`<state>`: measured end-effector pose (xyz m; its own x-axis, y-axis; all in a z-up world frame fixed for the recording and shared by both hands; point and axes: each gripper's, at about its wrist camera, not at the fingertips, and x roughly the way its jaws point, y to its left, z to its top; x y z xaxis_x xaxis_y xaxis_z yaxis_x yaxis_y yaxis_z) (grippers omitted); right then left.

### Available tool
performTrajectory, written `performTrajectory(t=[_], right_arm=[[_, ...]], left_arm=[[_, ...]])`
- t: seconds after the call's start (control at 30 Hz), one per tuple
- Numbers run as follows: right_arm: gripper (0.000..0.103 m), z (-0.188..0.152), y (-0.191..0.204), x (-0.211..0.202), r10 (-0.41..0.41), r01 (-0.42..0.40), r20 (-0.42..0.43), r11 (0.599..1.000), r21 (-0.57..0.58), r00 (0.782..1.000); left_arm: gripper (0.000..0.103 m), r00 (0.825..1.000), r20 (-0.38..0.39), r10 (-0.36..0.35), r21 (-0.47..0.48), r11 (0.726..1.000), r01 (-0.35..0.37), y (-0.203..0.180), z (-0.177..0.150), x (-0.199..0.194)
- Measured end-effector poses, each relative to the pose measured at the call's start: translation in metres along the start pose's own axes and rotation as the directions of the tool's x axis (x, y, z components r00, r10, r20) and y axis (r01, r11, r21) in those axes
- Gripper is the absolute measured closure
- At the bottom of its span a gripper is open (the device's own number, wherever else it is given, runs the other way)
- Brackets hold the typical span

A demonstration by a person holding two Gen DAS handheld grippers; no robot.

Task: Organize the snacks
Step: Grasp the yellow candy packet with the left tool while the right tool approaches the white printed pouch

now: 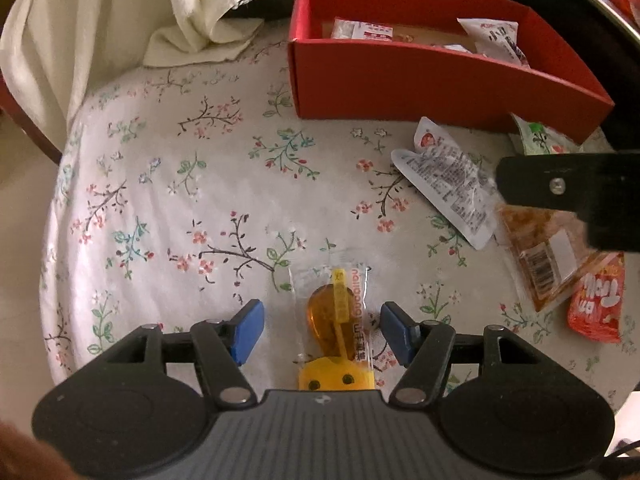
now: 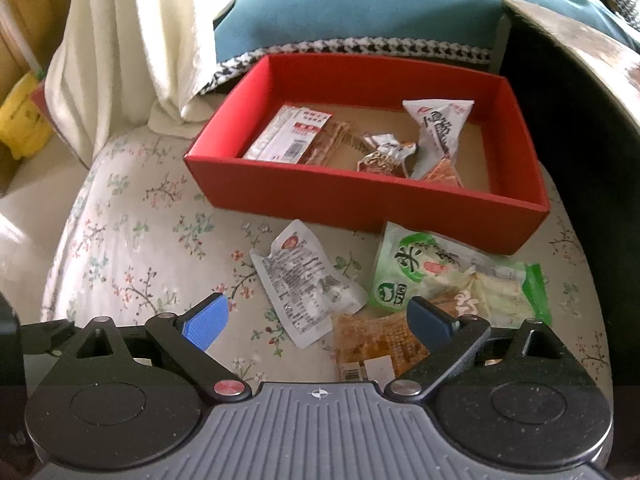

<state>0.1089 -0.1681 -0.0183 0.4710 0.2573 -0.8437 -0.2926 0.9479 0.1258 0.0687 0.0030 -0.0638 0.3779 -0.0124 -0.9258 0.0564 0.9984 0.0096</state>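
Left wrist view only: a lollipop [image 1: 334, 316] in a clear wrapper with yellow print, amber candy head on a yellow stick, lies flat on the floral tabletop [image 1: 180, 200] near its front edge. The left tongs [image 1: 322, 330] stand about half open, one blue pad on each side of the wrapper, neither pad touching it; nothing is gripped. This view also shows an orange-red packet [image 1: 596, 300] toward the right edge, and part of the right tool's black frame [image 1: 568, 188] over the loose pile.

Right wrist view only: inside of the red box [image 2: 360, 196], which sits at the far edge of the tabletop. It holds a flat packet with a red-and-white label [image 2: 288, 136], a small brown-and-white packet [image 2: 384, 156] and a crumpled white packet [image 2: 436, 128] leaning upright. A green packet [image 2: 420, 268] lies just in front of the box's right corner.

Both views: a white packet with small black print [image 2: 304, 284], face down, beside an orange-brown packet with a barcode [image 2: 376, 344]. The right tongs [image 2: 316, 326] are spread wide above these two, holding nothing; the right pad overlaps the orange-brown and green packets, contact cannot be judged.

A cream cloth [image 2: 132, 40] hangs at the far left corner.
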Motion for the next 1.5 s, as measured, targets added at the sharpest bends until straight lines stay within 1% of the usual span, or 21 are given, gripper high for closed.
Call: performTrajectory(t=[0.03,0.07,0.17,0.2,0.4,0.53,0.6,0.7,0.77,0.83,0.9,1.03,1.17,1.27,1.33,1.37,1.4,1.43,1.47,1.5], right_arm=[[0.005,0.001,0.001,0.002,0.003,-0.003,-0.001,1.000,-0.008,1.000],[0.005,0.004,0.003,0.003,0.007,-0.007,0.000,1.000,-0.016,1.000],[0.005,0.011,0.006,0.007,0.015,-0.015,0.009,0.999,-0.030,1.000],[0.005,0.014,0.008,0.010,0.015,-0.015,0.005,0.999,-0.035,1.000],[0.006,0.018,0.019,0.039,-0.005,0.000,-0.068,0.997,-0.077,0.998],[0.006,0.020,0.025,0.052,-0.023,0.014,-0.089,0.996,-0.093,0.996],[0.006,0.020,0.028,0.060,-0.031,0.020,-0.101,0.994,-0.108,0.994],[0.006,0.017,0.031,0.076,-0.053,0.035,-0.141,0.992,-0.123,0.989],[0.004,0.014,0.033,0.085,-0.082,0.061,-0.153,0.988,-0.139,0.985],[0.000,0.013,0.032,0.087,-0.074,0.053,-0.159,0.990,-0.130,0.985],[0.000,0.011,0.030,0.088,-0.063,0.042,-0.172,0.992,-0.122,0.983],[0.000,0.008,0.032,0.087,-0.062,0.043,-0.156,0.991,-0.127,0.986],[0.000,0.002,0.029,0.084,-0.054,0.037,-0.127,0.991,-0.128,0.990],[0.000,-0.003,0.027,0.081,-0.051,0.036,-0.112,0.991,-0.132,0.992],[0.000,-0.004,0.027,0.081,-0.051,0.037,-0.109,0.991,-0.132,0.993],[0.000,-0.005,0.027,0.081,-0.051,0.036,-0.108,0.991,-0.132,0.993],[0.000,-0.005,0.026,0.081,-0.051,0.036,-0.110,0.990,-0.133,0.993],[0.000,-0.005,0.027,0.081,-0.052,0.037,-0.110,0.991,-0.132,0.993],[0.000,-0.005,0.027,0.081,-0.053,0.038,-0.114,0.991,-0.132,0.992],[0.000,-0.004,0.028,0.080,-0.055,0.039,-0.118,0.991,-0.130,0.992]], left_arm=[[0.046,1.000,0.005,-0.004,0.000,1.000,0.004,-0.002,-0.001,0.000],[0.049,1.000,0.009,-0.008,0.003,1.000,0.008,-0.003,-0.003,-0.001],[0.067,0.999,0.030,-0.011,0.042,0.999,0.009,-0.006,-0.006,-0.005],[0.068,0.999,0.027,-0.018,0.046,0.999,0.017,-0.005,-0.005,-0.005],[0.072,0.999,0.029,-0.029,0.064,0.998,0.027,0.009,-0.010,-0.008],[0.073,0.999,0.036,-0.015,0.048,0.999,0.013,0.028,-0.012,-0.008],[0.073,0.999,0.037,-0.032,0.032,0.999,0.030,0.037,-0.012,-0.009],[0.072,0.998,0.037,-0.044,0.022,0.999,0.043,0.043,-0.011,-0.009],[0.071,0.998,0.036,-0.049,0.028,0.998,0.048,0.043,-0.012,-0.009],[0.071,0.998,0.035,-0.053,0.036,0.998,0.052,0.042,-0.012,-0.008],[0.070,0.998,0.037,-0.049,0.045,0.998,0.047,0.040,-0.012,-0.008],[0.067,0.998,0.044,-0.038,0.063,0.997,0.036,0.036,-0.012,-0.007],[0.056,0.997,0.045,-0.057,0.073,0.996,0.054,0.036,-0.013,-0.007],[0.051,0.997,0.046,-0.057,0.088,0.995,0.053,0.033,-0.015,-0.007],[0.044,0.998,0.044,-0.053,0.100,0.994,0.048,0.031,-0.015,-0.006],[0.037,0.998,0.042,-0.049,0.103,0.994,0.044,0.030,-0.016,-0.006],[0.027,0.999,0.034,-0.035,0.104,0.994,0.032,0.029,-0.016,-0.004],[0.023,1.000,0.017,-0.022,0.097,0.995,0.020,0.030,-0.016,-0.001],[0.021,1.000,0.012,-0.024,0.087,0.996,0.023,0.032,-0.017,0.000],[0.021,1.000,0.013,-0.023,0.084,0.996,0.022,0.033,-0.017,0.000]])
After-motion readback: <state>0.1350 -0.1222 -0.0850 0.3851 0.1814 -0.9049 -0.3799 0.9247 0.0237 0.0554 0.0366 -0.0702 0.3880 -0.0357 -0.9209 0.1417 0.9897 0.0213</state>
